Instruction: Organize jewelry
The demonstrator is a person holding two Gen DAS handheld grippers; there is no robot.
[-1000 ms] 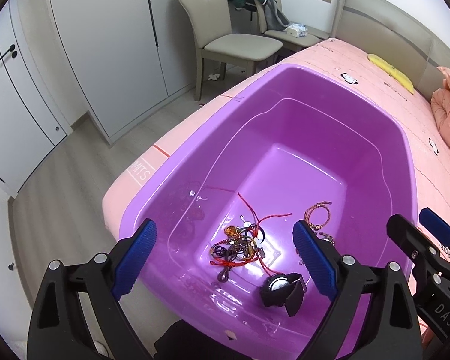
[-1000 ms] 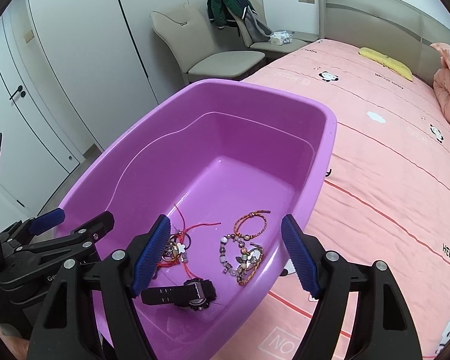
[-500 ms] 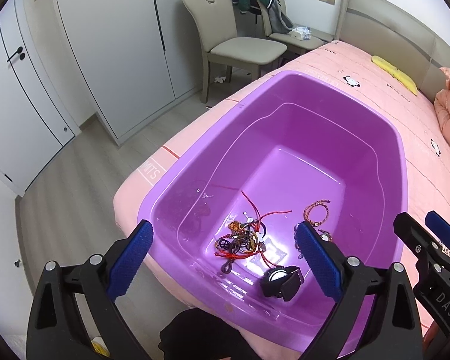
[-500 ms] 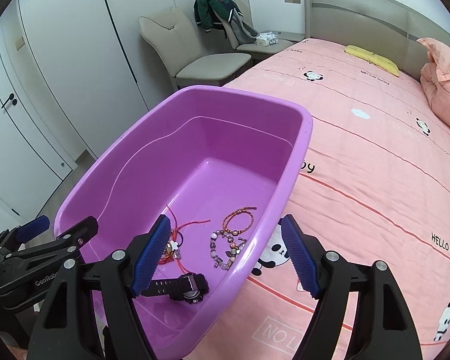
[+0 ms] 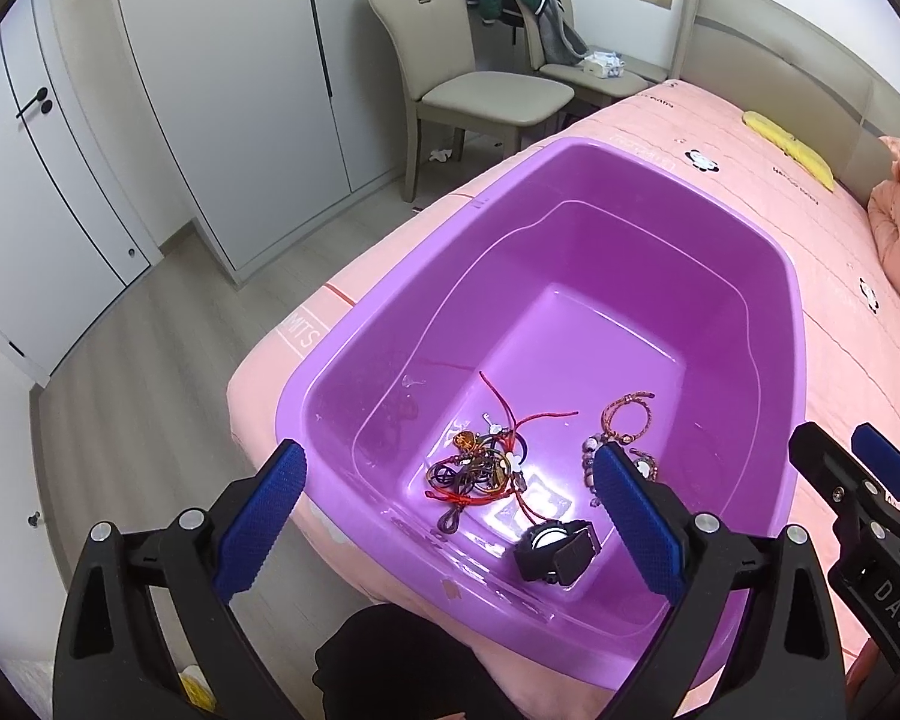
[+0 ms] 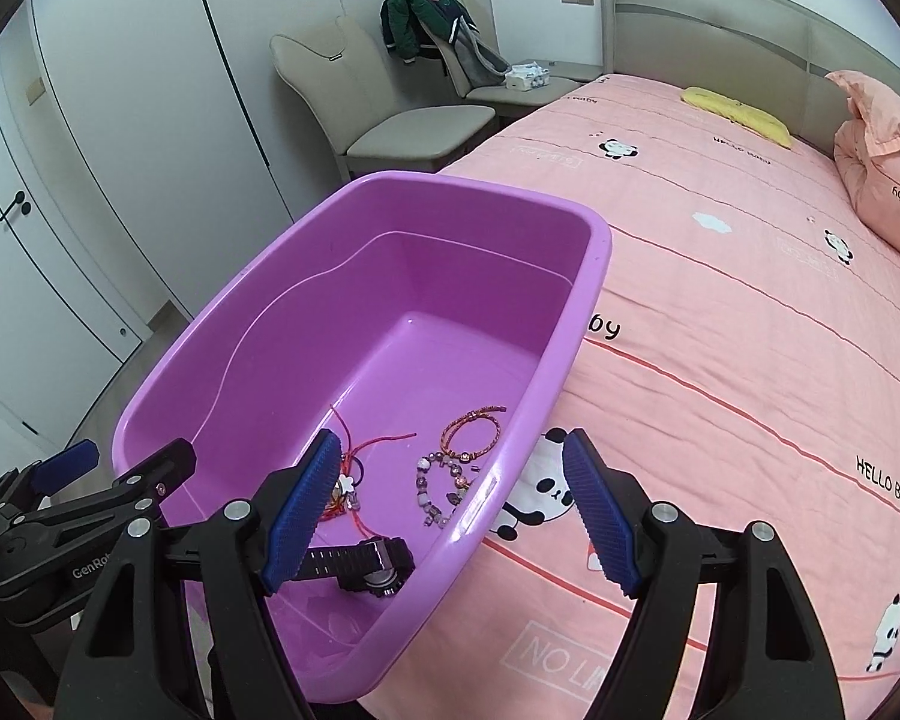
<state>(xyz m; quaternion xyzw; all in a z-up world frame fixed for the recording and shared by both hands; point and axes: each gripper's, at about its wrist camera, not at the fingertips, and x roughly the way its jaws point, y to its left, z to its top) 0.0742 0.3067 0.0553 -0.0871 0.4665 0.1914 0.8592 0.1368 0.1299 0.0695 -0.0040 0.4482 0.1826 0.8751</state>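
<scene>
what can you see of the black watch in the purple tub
The black watch is chunky, with a round pale-lit face and a wide ribbed strap that looks like rubber or plastic. It lies tilted on the floor of the purple tub, at the near end, apart from the tangle of red cords. Neither gripper touches it.

A: What is the left gripper (image 5: 447, 516) doing?

B: Its two blue pads (image 5: 258, 516) are far apart. Nothing sits between them. It points down at a slant.

A: And the right gripper (image 6: 450, 507)?

B: The same. Its blue pads (image 6: 600, 516) are spread wide, with nothing squeezed between them. It tips down too.

A: Are the two close?

B: Yes, side by side. Each one peeks into the edge of the other's view. They do not touch.
</scene>
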